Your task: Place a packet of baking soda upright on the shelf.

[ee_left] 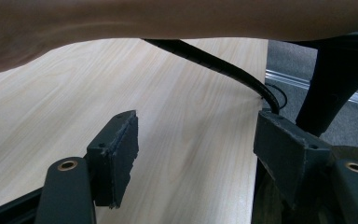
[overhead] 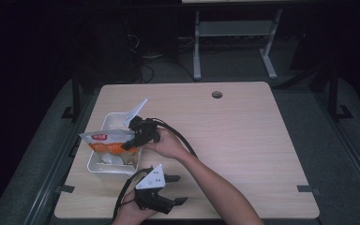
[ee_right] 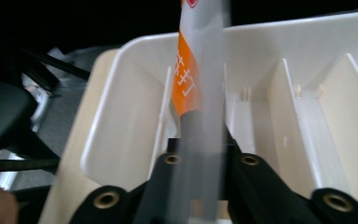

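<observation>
An orange and white snack bag [overhead: 107, 141] hangs over the white divided tray [overhead: 108, 121] at the table's left. My right gripper [overhead: 130, 143] is shut on the bag's edge and holds it above the tray's slots. In the right gripper view the bag [ee_right: 198, 88] rises edge-on between the two jaws, with the tray [ee_right: 121, 116] and its upright dividers behind it. My left gripper [overhead: 180, 190] rests near the table's front edge, open, nothing between its jaws. In the left gripper view the left gripper [ee_left: 193, 158] looks across bare wood.
The light wooden table [overhead: 243, 140] has a round cable hole [overhead: 217, 94] at the back. The person's right forearm [ee_left: 177, 18] crosses over the left gripper, and a black cable [ee_left: 223, 70] trails across the table. The table's right edge [ee_left: 260, 93] lies near the left gripper's right jaw.
</observation>
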A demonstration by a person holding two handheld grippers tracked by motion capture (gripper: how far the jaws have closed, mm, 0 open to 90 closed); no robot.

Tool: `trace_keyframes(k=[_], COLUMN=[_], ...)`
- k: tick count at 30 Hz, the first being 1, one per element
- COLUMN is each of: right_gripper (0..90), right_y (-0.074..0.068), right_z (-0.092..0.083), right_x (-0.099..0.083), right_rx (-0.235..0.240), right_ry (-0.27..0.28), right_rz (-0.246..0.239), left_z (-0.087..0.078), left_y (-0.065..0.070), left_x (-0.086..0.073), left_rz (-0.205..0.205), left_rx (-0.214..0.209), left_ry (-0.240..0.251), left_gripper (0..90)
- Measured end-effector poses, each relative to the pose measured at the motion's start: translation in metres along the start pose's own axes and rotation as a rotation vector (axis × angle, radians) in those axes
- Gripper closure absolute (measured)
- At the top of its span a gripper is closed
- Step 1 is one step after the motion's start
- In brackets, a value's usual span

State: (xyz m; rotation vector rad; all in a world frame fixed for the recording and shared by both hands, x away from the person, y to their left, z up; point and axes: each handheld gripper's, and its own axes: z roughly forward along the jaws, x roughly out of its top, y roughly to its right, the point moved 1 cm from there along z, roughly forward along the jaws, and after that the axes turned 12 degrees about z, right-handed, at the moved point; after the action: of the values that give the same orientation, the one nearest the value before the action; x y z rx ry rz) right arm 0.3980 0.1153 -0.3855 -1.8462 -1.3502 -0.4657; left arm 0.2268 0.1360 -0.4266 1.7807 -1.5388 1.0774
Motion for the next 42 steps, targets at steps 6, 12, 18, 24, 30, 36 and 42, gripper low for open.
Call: trace_keyframes(k=[6, 12, 18, 24, 30, 36, 42], right_gripper=[75.5, 77.1, 87.8, 88.7, 80.6, 66.0, 56.1], right_y=[-0.003, -0.002, 0.000, 0.004, 0.002, -0.003, -0.004], right_z=[-0.005, -0.010, -0.009, -0.008, -0.010, -0.017, -0.027], right_x=[-0.003, -0.004, -0.005, -0.008, -0.007, -0.010, -0.013], right_rx=[-0.001, -0.001, 0.012, 0.019, 0.033, 0.052, 0.053], right_ry=[0.026, 0.046, 0.053, 0.059, 0.068, 0.061, 0.081], right_rz=[-0.003, 0.008, 0.020, 0.041, 0.045, 0.033, 0.038], left_z=[0.000, -0.001, 0.000, 0.000, 0.000, -0.002, -0.003], left_y=[0.000, -0.002, -0.002, -0.002, -0.004, -0.007, -0.011], left_x=[0.000, -0.001, -0.001, -0.001, -0.001, -0.002, -0.004], left_rz=[-0.002, -0.010, -0.010, -0.010, -0.011, -0.018, -0.030], left_rx=[0.005, 0.016, 0.020, 0.020, 0.027, 0.044, 0.062], left_ry=[0.000, -0.004, -0.007, -0.009, -0.014, -0.016, -0.021], left_gripper=[29.5, 27.5, 26.4, 26.1, 25.5, 24.7, 24.0])
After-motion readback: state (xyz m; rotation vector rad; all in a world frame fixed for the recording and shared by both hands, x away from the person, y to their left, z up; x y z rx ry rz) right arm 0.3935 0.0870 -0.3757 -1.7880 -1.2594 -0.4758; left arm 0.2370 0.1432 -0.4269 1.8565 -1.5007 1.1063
